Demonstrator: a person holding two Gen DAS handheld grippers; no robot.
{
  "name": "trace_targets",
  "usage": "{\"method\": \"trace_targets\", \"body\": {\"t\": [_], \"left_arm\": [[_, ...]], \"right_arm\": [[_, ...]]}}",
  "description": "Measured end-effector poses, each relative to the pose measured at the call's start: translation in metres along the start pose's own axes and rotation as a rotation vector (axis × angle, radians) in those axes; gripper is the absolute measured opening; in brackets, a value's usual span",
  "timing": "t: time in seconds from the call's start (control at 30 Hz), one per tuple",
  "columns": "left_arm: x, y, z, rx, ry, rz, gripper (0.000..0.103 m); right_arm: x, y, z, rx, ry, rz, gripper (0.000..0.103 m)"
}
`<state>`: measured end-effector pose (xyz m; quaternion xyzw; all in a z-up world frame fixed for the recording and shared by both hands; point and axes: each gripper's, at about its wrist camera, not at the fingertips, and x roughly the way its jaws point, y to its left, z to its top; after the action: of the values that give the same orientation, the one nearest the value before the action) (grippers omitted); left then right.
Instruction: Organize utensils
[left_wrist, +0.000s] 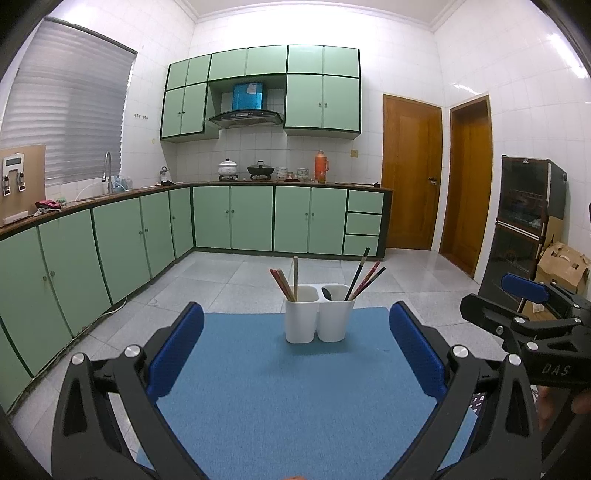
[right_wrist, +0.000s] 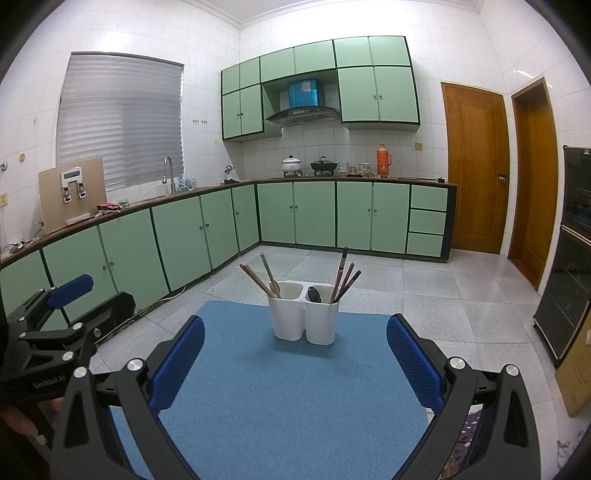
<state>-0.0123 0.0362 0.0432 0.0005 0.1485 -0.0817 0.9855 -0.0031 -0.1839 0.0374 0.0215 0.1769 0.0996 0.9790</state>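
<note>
1. Chopsticks (left_wrist: 286, 284) and the other utensils stand in a white two-cell holder (left_wrist: 319, 317), straight ahead of both grippers, well apart from the fingertips and touched by neither.
2. Left gripper (left_wrist: 295, 350) is spread wide with nothing between its blue pads (left_wrist: 177, 354); the right gripper (right_wrist: 295, 354) is likewise spread wide and empty.
3. Both point at the holder from much the same range; I cannot tell which is nearer.
4. Every handle's long axis runs nearly upright: the left cell's sticks lean left, the right cell's lean right.
5. Count, left cell: about three sticks, two reddish and one pale wooden one; a fourth piece may hide behind them.
6. Count, right cell: three dark or patterned chopsticks (left_wrist: 364, 275) plus one dark spoon bowl (right_wrist: 314, 294) low inside.
7. One holder, two cells, on a blue mat (left_wrist: 295, 406) which is otherwise bare, so the sorting looks largely done.
</note>
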Motion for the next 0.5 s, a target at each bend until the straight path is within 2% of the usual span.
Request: {"method": "trace_targets", "body": {"t": [0.5], "left_arm": [[-0.0026,0.0004,0.0002,0.001,-0.002,0.003,0.097]], "right_arm": [[-0.0003,0.001,-0.0007,-0.003,-0.001,0.001,0.097]]}}
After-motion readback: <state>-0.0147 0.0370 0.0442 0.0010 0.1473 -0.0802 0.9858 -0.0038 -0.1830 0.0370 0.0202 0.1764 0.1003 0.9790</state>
